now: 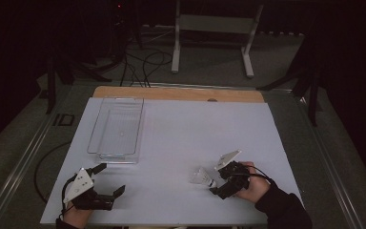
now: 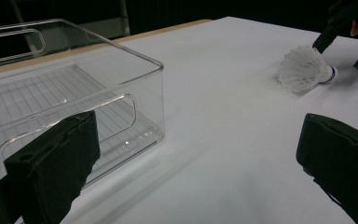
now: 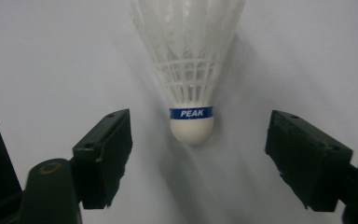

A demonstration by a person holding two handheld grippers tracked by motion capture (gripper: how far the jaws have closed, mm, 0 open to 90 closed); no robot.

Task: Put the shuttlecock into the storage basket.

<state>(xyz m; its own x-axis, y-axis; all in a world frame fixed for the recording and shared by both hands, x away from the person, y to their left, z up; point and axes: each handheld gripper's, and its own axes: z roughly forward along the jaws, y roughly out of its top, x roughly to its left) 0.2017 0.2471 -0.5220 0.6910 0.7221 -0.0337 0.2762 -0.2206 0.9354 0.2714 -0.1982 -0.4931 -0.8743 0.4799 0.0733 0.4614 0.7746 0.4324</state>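
Observation:
A white feather shuttlecock (image 1: 203, 177) with a blue band lies on its side on the white tabletop (image 1: 195, 124), near the front right. My right gripper (image 1: 216, 181) is open just behind its cork end. In the right gripper view the cork (image 3: 192, 129) sits between the spread jaw tips of the right gripper (image 3: 198, 149), touching neither. My left gripper (image 1: 110, 180) rests open at the front left, holding nothing. In its own view the left gripper (image 2: 196, 158) looks across the table, with the shuttlecock (image 2: 305, 69) at the far right. A clear plastic bin (image 1: 116, 129) stands empty at the left.
The bin's near corner (image 2: 158, 98) is close ahead of my left jaw. A wooden strip (image 1: 178, 93) edges the table's far side. On the floor beyond are a white stand (image 1: 214, 28), cables (image 1: 143, 67) and dark tripod legs (image 1: 310, 86).

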